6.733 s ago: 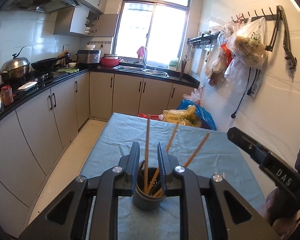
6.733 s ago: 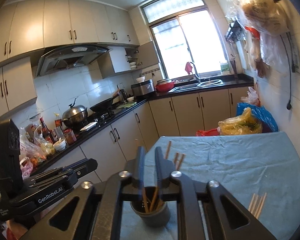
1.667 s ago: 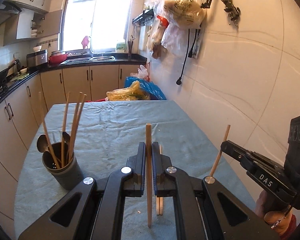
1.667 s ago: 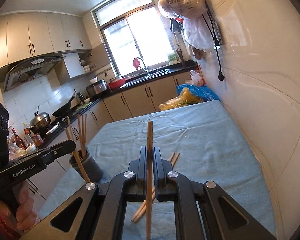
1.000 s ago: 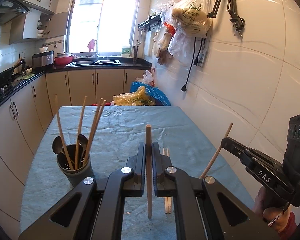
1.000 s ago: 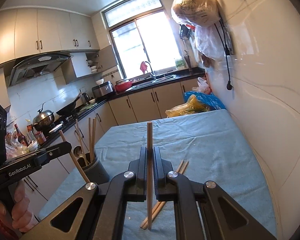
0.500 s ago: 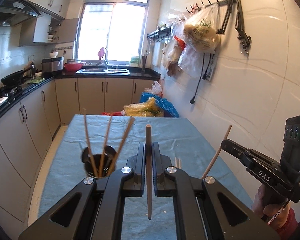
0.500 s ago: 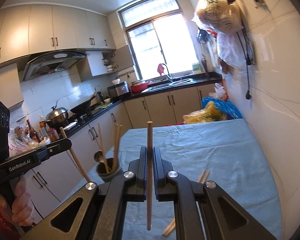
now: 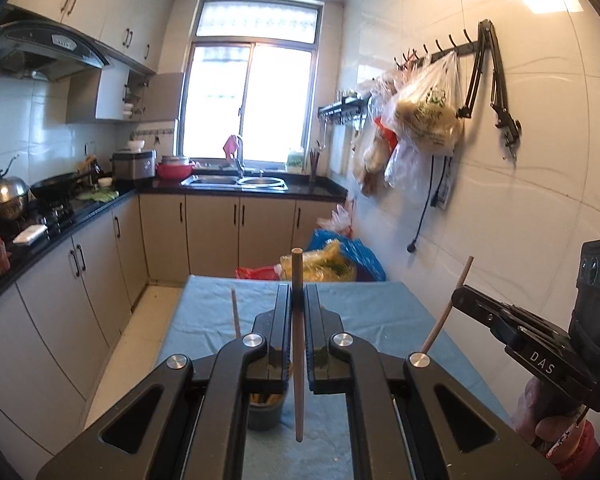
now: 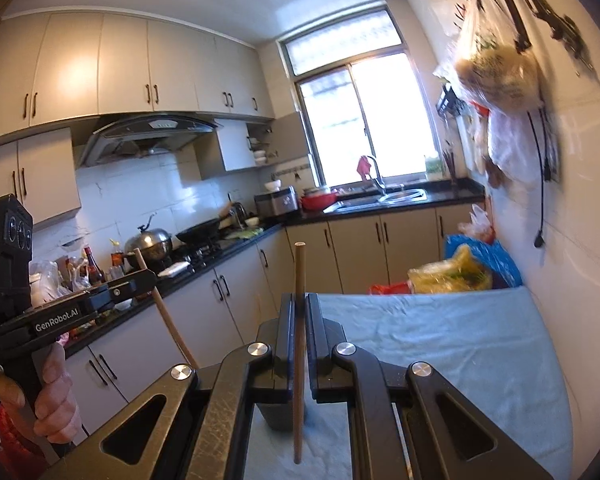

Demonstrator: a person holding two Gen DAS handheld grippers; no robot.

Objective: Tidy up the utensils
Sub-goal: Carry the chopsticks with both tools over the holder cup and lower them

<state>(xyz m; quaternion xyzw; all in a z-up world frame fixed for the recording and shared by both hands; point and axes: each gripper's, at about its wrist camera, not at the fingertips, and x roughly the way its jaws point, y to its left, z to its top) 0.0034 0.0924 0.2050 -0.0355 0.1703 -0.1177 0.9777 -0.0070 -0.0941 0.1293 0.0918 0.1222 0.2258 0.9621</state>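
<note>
Both grippers (image 9: 298,300) (image 10: 299,308) rose, clamping chopsticks (image 9: 299,360) (image 10: 299,360)

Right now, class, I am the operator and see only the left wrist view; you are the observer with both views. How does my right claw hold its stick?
Observer: The right claw is shut on the stick, which stands upright between the pads.
Operator: And its lower tip?
Observer: It hangs free against the cloth, just right of the holder in the right wrist view.
Operator: What am I missing on my left?
Observer: The left hand is wrapped round the handle of the left claw, with bottles on the counter behind it.
</note>
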